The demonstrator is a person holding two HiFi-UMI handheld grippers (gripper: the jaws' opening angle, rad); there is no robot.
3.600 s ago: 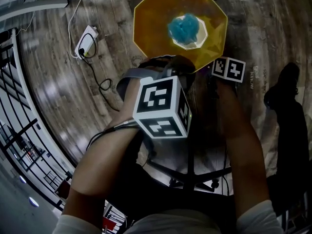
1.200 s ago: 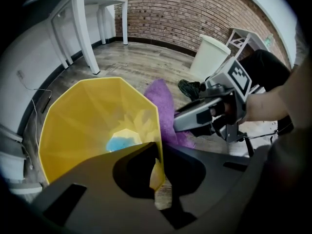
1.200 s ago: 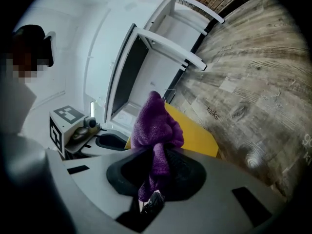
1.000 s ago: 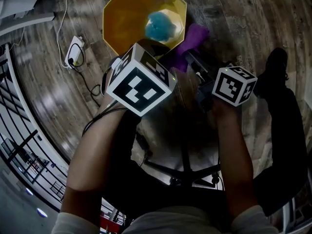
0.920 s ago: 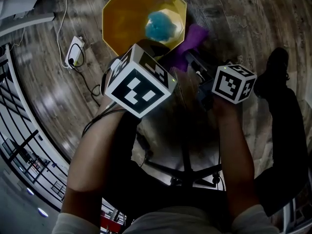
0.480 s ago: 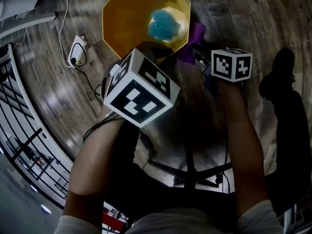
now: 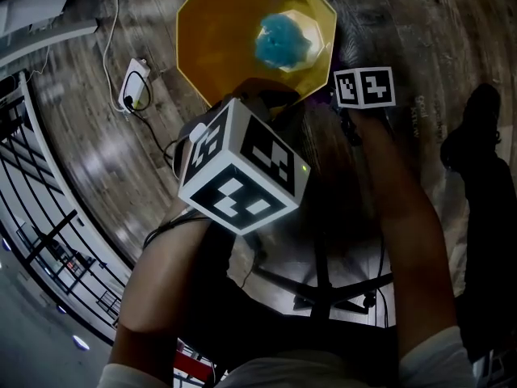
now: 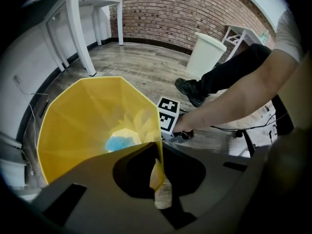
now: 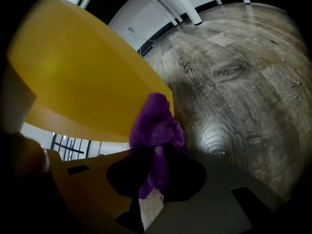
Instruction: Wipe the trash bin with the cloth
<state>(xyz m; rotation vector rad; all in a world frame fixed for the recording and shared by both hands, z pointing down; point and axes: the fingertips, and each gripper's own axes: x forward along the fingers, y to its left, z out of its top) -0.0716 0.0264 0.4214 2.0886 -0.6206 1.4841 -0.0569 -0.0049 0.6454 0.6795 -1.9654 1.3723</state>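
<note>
Inside yellow bin (image 7: pixel 218 47), blue wad (image 7: pixel 283 40); left hand-held gripper (image 8: pixel 158 179) clamps rim (image 8: pixel 157 152), right (image 9: pixel 153 179) grips cloth (image 9: pixel 156 126).

A grey wooden plank floor (image 7: pixel 404 47) is carrying everything. In the head view, a yellow trash bin (image 7: pixel 212 55) is standing on it at twelve o'clock. A white plug (image 7: pixel 134 85) with its cable (image 7: pixel 153 120) is lying at ten o'clock, and a dark shoe (image 7: pixel 477 124) is resting at two o'clock. In the left gripper view, a white bin (image 8: pixel 204 55) is standing beyond the shoe.
</note>
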